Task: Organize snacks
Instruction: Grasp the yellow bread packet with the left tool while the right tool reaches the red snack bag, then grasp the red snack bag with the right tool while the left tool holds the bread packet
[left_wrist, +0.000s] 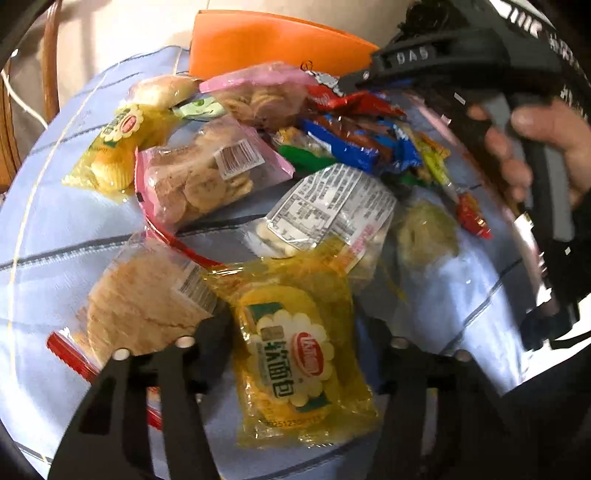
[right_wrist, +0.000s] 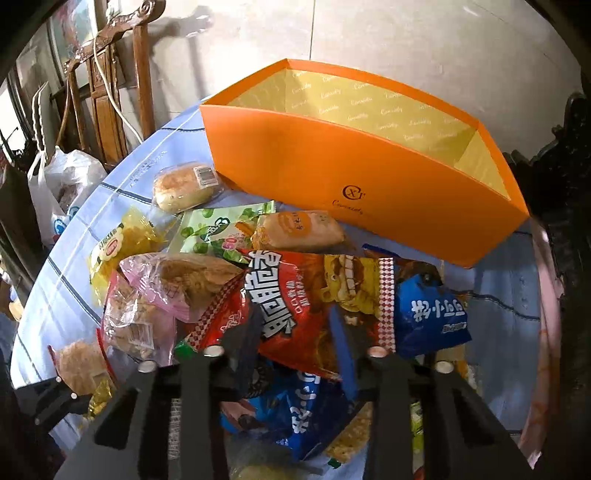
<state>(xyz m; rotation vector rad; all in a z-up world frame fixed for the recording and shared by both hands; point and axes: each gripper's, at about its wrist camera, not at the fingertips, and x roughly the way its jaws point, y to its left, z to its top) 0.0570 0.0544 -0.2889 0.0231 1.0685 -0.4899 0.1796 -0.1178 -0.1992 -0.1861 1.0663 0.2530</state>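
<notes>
A pile of snack packets lies on a blue tablecloth. My left gripper is open, its jaws on either side of a yellow soft-bread packet; I cannot tell if they touch it. My right gripper is open over a red chip bag, with blue packets beside and under it. The right gripper also shows in the left wrist view, above the pile. An empty orange box stands behind the pile and shows in the left wrist view.
Pink bags of cookies, a second yellow bread packet, a green packet and wrapped buns lie around. A wooden chair and a white plastic bag stand past the table's left edge.
</notes>
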